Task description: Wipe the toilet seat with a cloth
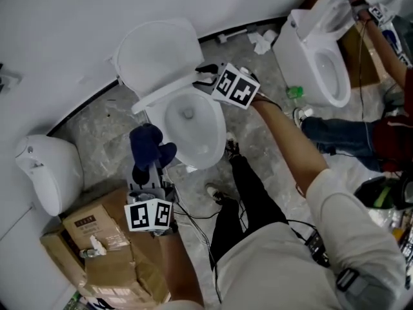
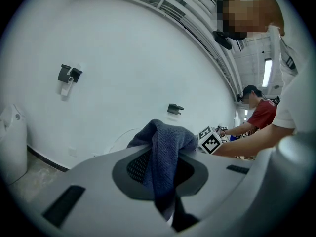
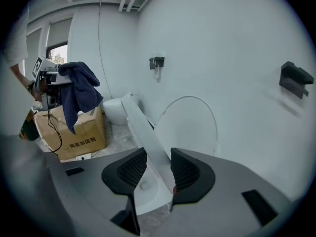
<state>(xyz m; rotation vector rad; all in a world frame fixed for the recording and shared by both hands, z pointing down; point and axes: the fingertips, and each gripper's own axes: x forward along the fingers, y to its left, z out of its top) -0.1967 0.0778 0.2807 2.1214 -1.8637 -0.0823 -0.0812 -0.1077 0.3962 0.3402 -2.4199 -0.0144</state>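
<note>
A white toilet stands by the wall with its lid (image 1: 155, 57) raised over the bowl (image 1: 187, 124). The toilet seat (image 1: 164, 92) is tilted up between lid and bowl. My right gripper (image 1: 205, 76) is at the seat's right end, and in the right gripper view the seat (image 3: 148, 137) runs edge-on between the jaws of the right gripper (image 3: 158, 169), whose pads touch both of its faces. My left gripper (image 1: 147, 173) is in front of the bowl, shut on a dark blue cloth (image 1: 150, 146). In the left gripper view the cloth (image 2: 165, 157) drapes over the jaws.
A cardboard box (image 1: 97, 244) and a white fixture (image 1: 48, 170) are at the left. At the upper right is a second toilet (image 1: 319, 50) with another person's arm (image 1: 387, 44) at it. Cables and my legs (image 1: 239, 199) are on the floor right of the bowl.
</note>
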